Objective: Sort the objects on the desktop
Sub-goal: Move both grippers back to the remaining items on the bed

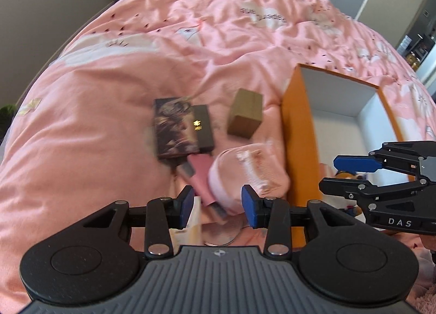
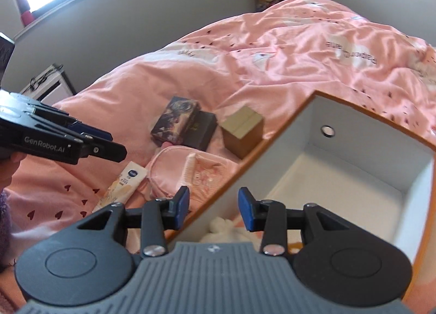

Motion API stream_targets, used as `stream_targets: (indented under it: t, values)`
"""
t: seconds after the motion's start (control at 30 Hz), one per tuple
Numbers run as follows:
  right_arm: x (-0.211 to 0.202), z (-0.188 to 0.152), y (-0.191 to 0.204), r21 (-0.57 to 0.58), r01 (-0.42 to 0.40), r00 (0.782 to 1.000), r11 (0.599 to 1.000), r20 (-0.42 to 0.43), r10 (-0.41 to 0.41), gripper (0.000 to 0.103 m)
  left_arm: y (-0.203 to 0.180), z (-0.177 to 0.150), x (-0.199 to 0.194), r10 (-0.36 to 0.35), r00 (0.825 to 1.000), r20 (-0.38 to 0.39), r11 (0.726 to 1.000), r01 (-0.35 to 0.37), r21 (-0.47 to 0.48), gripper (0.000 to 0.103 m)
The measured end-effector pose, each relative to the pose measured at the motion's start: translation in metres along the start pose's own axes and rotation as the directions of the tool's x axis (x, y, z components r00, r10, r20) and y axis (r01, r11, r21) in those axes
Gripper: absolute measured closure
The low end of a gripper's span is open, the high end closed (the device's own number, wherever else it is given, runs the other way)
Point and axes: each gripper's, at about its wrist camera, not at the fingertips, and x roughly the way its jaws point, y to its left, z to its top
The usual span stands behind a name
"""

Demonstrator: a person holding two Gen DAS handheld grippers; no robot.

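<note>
**boxfan22:** Left gripper (image 1: 218, 206) is partly open with nothing clamped. The blue pads have a gap between them, and the pink pouch (image 1: 245, 175) sits just ahead of and below that gap, not pinched. Right gripper (image 2: 214, 209) is the same deal: jaws apart, empty, hovering over the near corner of the orange box (image 2: 425, 205).

**tidy_tom:** So where's the stuff that needs sorting?

**boxfan22:** All on the pink duvet (image 1: 95, 136). Working out from the left gripper: the pouch is right in front of the fingertips, with a pink flat thing (image 1: 200, 175) tucked against its left side, too blurry to name. A cream tube (image 2: 122, 186) lies below the left jaw, and there's a round silvery disc (image 1: 222, 235) under the gap. Further ahead is a patterned box (image 1: 174, 128) with a black box (image 1: 204, 128) touching its right side. A brown cube-ish box (image 1: 245, 115) stands to the right of those, near the orange box's wall.

**tidy_tom:** Anything in the orange box?

**boxfan22:** White inside, mostly bare. Straight under the right gripper there's something white and fluffy (image 2: 226, 229) in the near corner; can't tell exactly what. The box lies to the right of the left gripper, and the right gripper shows at that view's right edge.
</note>
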Motion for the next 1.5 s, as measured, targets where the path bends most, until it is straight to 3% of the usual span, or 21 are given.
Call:
stream_targets:
  t: [0.27, 0.53, 0.73, 0.9, 0.93, 1.07, 1.17, 1.37, 1.5]
  values:
    - [0.042, 0.015, 0.046, -0.127, -0.008, 0.997, 0.992, -0.082, -0.002, 0.056, 0.032, -0.017, 0.010, -0.009, 0.999, -0.034, 0.997, 0.006, -0.074, 0.058]
    - [0.083, 0.011, 0.091, -0.339, -0.002, 0.984, 0.941, -0.170, -0.059, 0.056, 0.045, -0.022, 0.019, -0.030, 0.998, -0.052, 0.996, 0.025, -0.084, 0.058]
    - [0.107, -0.004, 0.114, -0.550, 0.073, 0.966, 0.832, -0.168, -0.195, 0.056, 0.046, -0.022, 0.024, -0.070, 0.996, -0.057, 0.995, 0.066, -0.078, 0.058]
    - [0.116, -0.009, 0.119, -0.620, 0.094, 0.962, 0.779, -0.146, -0.233, 0.059, 0.049, -0.022, 0.027, -0.080, 0.995, -0.059, 0.993, 0.075, -0.088, 0.058]
    - [0.115, -0.010, 0.118, -0.618, 0.087, 0.964, 0.782, -0.147, -0.223, 0.065, 0.050, -0.022, 0.027, -0.085, 0.995, -0.058, 0.992, 0.080, -0.093, 0.058]
    - [0.107, -0.009, 0.113, -0.593, 0.106, 0.970, 0.798, -0.114, -0.213, 0.073, 0.052, -0.021, 0.030, -0.109, 0.992, -0.060, 0.988, 0.102, -0.113, 0.058]
    - [0.095, 0.000, 0.103, -0.532, 0.102, 0.978, 0.841, -0.102, -0.183, 0.075, 0.053, -0.019, 0.032, -0.107, 0.993, -0.057, 0.987, 0.099, -0.128, 0.059]
    - [0.075, 0.028, 0.069, -0.269, -0.026, 0.992, 0.963, -0.125, -0.008, 0.076, 0.054, -0.011, 0.031, -0.138, 0.990, -0.038, 0.980, 0.130, -0.152, 0.059]
    - [0.074, 0.043, 0.047, -0.108, -0.095, 0.987, 0.990, -0.137, 0.080, 0.076, 0.061, -0.004, 0.037, -0.219, 0.975, -0.035, 0.948, 0.205, -0.243, 0.059]
